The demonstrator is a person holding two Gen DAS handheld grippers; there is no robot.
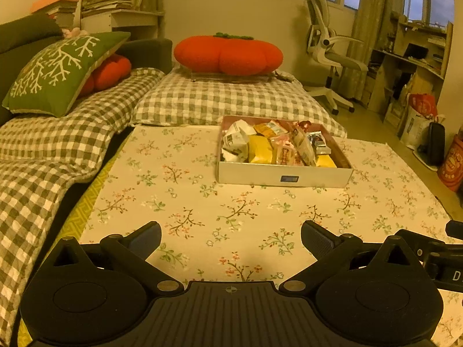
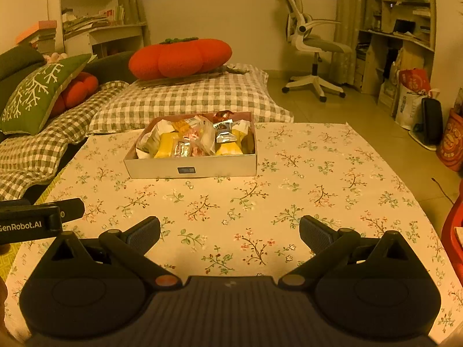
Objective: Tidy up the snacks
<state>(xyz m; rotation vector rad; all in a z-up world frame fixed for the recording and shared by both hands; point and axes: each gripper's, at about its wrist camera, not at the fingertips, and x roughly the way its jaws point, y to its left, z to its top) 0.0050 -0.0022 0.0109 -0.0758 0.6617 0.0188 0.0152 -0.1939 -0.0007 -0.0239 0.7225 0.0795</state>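
A white box of snacks is sitting on the floral tablecloth, right of centre in the left wrist view and left of centre in the right wrist view. Mixed packets are lying heaped inside it: yellow packets, a white crumpled wrapper, a pink-printed pack and a silvery blue pouch are all crowding together, several leaning on one another.

The left gripper is hovering over the cloth at the bottom of its own frame, its fingers spreading wide with nothing between them, well apart from the box. The right gripper is hovering likewise at the bottom of its frame, fingers spread wide and gripping nothing. Part of the left gripper's body is showing at the left edge of the right wrist view.

Behind the table, a gingham-covered mattress is carrying a big orange pumpkin cushion. A green pillow is leaning at the upper left, and a white office chair is standing at the upper right.
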